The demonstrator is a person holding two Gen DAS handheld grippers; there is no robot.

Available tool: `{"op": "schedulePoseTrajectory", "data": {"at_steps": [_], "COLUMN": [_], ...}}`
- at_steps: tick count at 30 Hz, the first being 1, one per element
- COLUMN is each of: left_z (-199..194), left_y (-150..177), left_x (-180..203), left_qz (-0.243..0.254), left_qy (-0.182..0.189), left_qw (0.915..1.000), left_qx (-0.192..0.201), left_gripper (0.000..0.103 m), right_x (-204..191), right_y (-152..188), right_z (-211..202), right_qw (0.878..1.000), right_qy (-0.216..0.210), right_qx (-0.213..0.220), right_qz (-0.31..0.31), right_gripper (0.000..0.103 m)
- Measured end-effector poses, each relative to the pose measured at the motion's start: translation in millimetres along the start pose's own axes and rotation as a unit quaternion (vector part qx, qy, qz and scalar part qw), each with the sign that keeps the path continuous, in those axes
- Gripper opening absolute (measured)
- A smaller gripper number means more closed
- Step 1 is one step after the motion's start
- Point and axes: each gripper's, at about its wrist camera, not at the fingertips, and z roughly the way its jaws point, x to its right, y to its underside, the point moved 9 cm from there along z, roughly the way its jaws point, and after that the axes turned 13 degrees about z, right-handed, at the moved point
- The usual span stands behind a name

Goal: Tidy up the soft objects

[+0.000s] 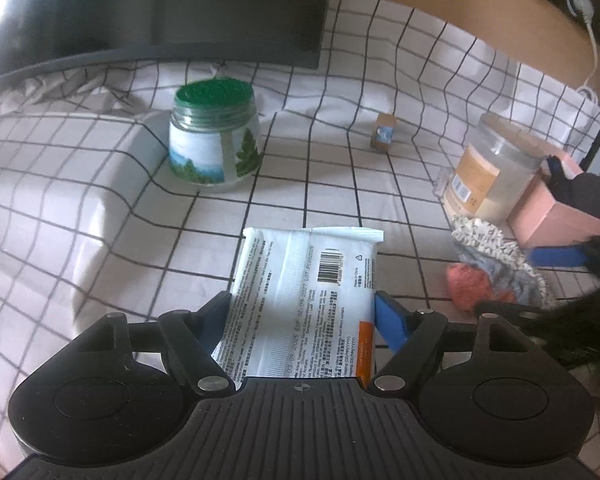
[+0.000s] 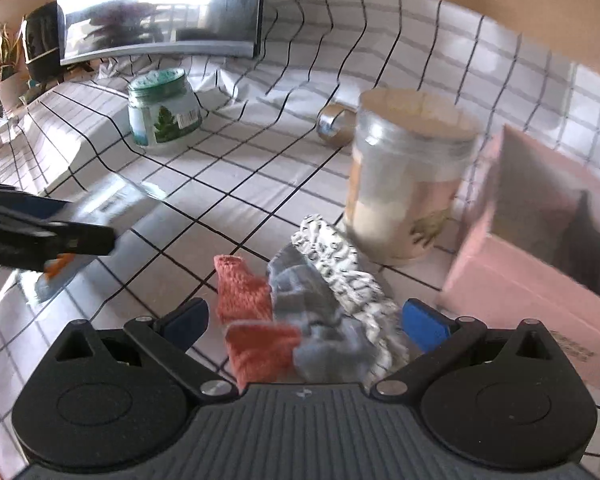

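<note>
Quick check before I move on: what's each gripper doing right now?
Left gripper: closed on the white wipes pack.
Right gripper: open around the sock pile, not gripping.

Blurred clear jar; pink box cut off rightward.

My left gripper and right gripper look alike: black ribbed body, 2 round black housings, silver pivot screws, black linkage arms, blue finger pads.

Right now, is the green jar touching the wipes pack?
Apart. The left wrist view shows bare checked cloth between the green jar and the wipes pack.
</note>
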Motion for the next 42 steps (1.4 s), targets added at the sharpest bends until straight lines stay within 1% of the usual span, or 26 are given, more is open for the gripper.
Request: {"op": "schedulePoseTrajectory", "data": {"at_steps": [1, 2, 4, 6, 8, 10, 13, 15, 17, 20, 23, 26, 29, 31, 33, 38, 42], "left_z": [-4.8, -9.6, -16.4, -22.4, -26.6, -30.0, -33.4, -34.4, -33.4, -28.7, -27.8, -25.4, -24.2, -25.0, -27.9, -39.2, -32.9], "left_y": [-0.4, -0.8, -1.9, -3.4, -5.3, -7.6, -12.0, -15.2, -17.2, -19.7, -19.0, -20.1, -28.0, -39.9, -57.7, -118.8, -168.6], "left_x": [-0.5, -0.7, 0.3, 2.6, 7.1, 14.7, 35.0, 53.9, 75.4, 114.9, 154.7, 187.1, 206.3, 213.3, 219.6, 235.0, 253.8], "left_qz": [0.001, 0.002, 0.005, 0.011, 0.018, 0.028, 0.057, 0.078, 0.096, 0.126, 0.159, 0.186, 0.205, 0.211, 0.213, 0.201, 0.197], "left_qy": [0.000, 0.000, 0.005, 0.010, 0.018, 0.031, 0.063, 0.091, 0.121, 0.172, 0.210, 0.237, 0.248, 0.251, 0.252, 0.252, 0.239], "left_qw": [1.0000, 1.0000, 0.9999, 0.9998, 0.9995, 0.9989, 0.9962, 0.9925, 0.9878, 0.9770, 0.9648, 0.9535, 0.9465, 0.9444, 0.9433, 0.9409, 0.9406], "left_qx": [0.003, 0.006, 0.010, 0.013, 0.017, 0.019, 0.021, 0.023, 0.021, 0.011, 0.010, 0.008, 0.013, 0.023, 0.040, 0.104, 0.140], "left_gripper": [0.081, 0.081, 0.081, 0.081, 0.081, 0.081, 0.081, 0.081, 0.081, 0.081, 0.081, 0.081, 0.081, 0.081, 0.081, 0.081, 0.081], "right_x": [-1.3, -2.0, -4.2, -7.2, -8.7, -6.6, 0.1, 8.7, 20.3, 42.1, 67.2, 93.8, 117.0, 127.8, 136.1, 151.2, 158.2], "right_y": [-0.2, -1.0, -3.2, -5.6, -7.0, -9.6, -11.0, -10.7, -9.2, -3.5, 4.6, 13.3, 22.9, 28.7, 33.9, 41.9, 43.5], "right_z": [6.5, 10.6, 12.3, 8.5, 0.2, -14.8, -44.9, -67.0, -88.7, -111.8, -128.8, -144.7, -158.3, -165.1, -171.8, -186.0, -191.6], "right_qw": [1.000, 1.000, 1.000, 1.000, 1.000, 1.000, 1.000, 1.000, 0.999, 0.998, 0.994, 0.990, 0.985, 0.981, 0.979, 0.974, 0.971], "right_qy": [-0.002, -0.002, -0.003, -0.002, -0.005, -0.008, -0.004, 0.002, 0.020, 0.052, 0.092, 0.124, 0.147, 0.159, 0.166, 0.175, 0.178], "right_qx": [-0.007, -0.011, -0.011, -0.012, -0.019, -0.010, 0.006, 0.016, 0.030, 0.039, 0.046, 0.053, 0.058, 0.062, 0.067, 0.081, 0.090], "right_qz": [0.002, 0.005, 0.005, -0.004, -0.009, -0.008, -0.010, -0.010, -0.012, 0.004, 0.023, 0.049, 0.076, 0.091, 0.103, 0.120, 0.132], "right_gripper": [0.102, 0.098, 0.085, 0.047, 0.044, 0.043, 0.042, 0.042, 0.042, 0.042, 0.042, 0.042, 0.042, 0.042, 0.042, 0.043, 0.043]}}
